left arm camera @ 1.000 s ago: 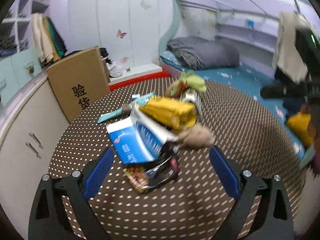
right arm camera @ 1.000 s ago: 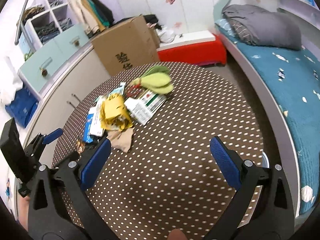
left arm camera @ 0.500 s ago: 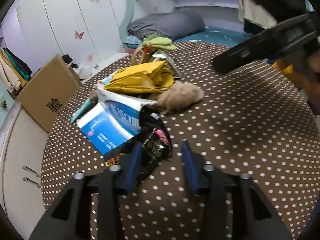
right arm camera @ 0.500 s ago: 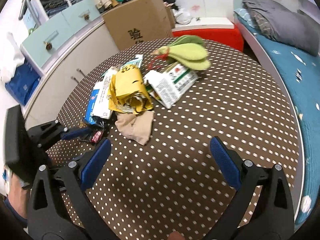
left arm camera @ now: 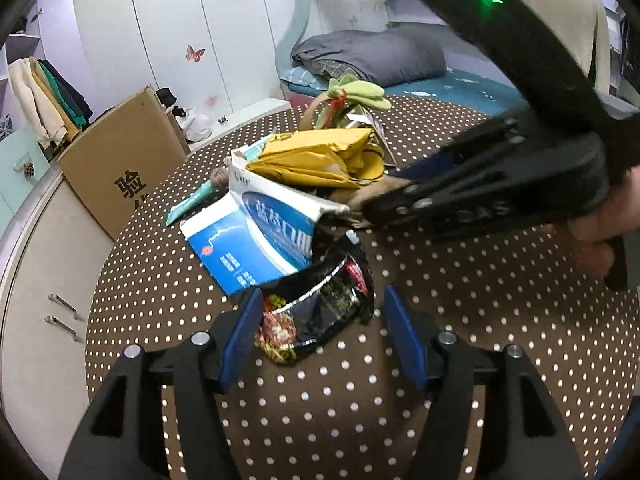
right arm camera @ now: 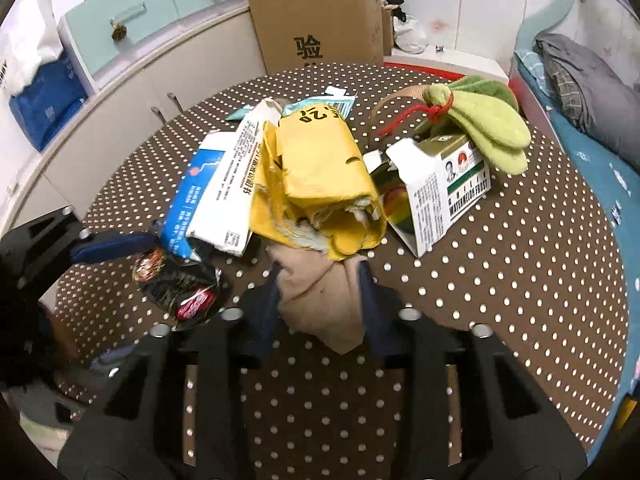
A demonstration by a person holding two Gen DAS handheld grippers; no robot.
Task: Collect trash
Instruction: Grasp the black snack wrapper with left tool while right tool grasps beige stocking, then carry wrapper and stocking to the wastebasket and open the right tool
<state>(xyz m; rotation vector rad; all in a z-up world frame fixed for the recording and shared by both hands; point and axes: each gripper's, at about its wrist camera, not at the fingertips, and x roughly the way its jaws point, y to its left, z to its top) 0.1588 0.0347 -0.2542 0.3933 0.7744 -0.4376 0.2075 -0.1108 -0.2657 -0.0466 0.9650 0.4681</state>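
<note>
A pile of litter sits on a round brown table [right arm camera: 520, 280] with white polka dots, seen from two hand-held grippers working at its near edge.

In the left wrist view, a cardboard box [left arm camera: 116, 168] printed with black characters stands at the left of the frame beyond the table. The left gripper [left arm camera: 324, 334] fills the bottom centre, its blue-padded fingers [left arm camera: 240, 336] spread to either side of a black snack wrapper [left arm camera: 320, 304], whose crumpled foil lies between them; whether the pads touch it cannot be told. Just above the wrapper lies a flattened blue-and-white carton [left arm camera: 256, 240], and on top of that a crumpled yellow bag [left arm camera: 320, 156]. At the right of the frame the right gripper enters from the side, held in a hand [left arm camera: 600, 232], its tips reaching into the pile.

In the right wrist view, the left gripper's blue finger [right arm camera: 112, 246] shows at the left edge beside the snack wrapper [right arm camera: 180, 284]. Toward the centre lie the blue-and-white carton [right arm camera: 216, 196] and the yellow bag [right arm camera: 320, 176]. At bottom centre the right gripper [right arm camera: 320, 292] has its fingers drawn in close on a tan cloth [right arm camera: 320, 300], which is pinched between them and partly tucked under the yellow bag. To the right stand a torn box marked "WATERMELON FROST" [right arm camera: 440, 192] and, in the upper right of the pile, a green plush item [right arm camera: 492, 128] tied with red cord.
</note>
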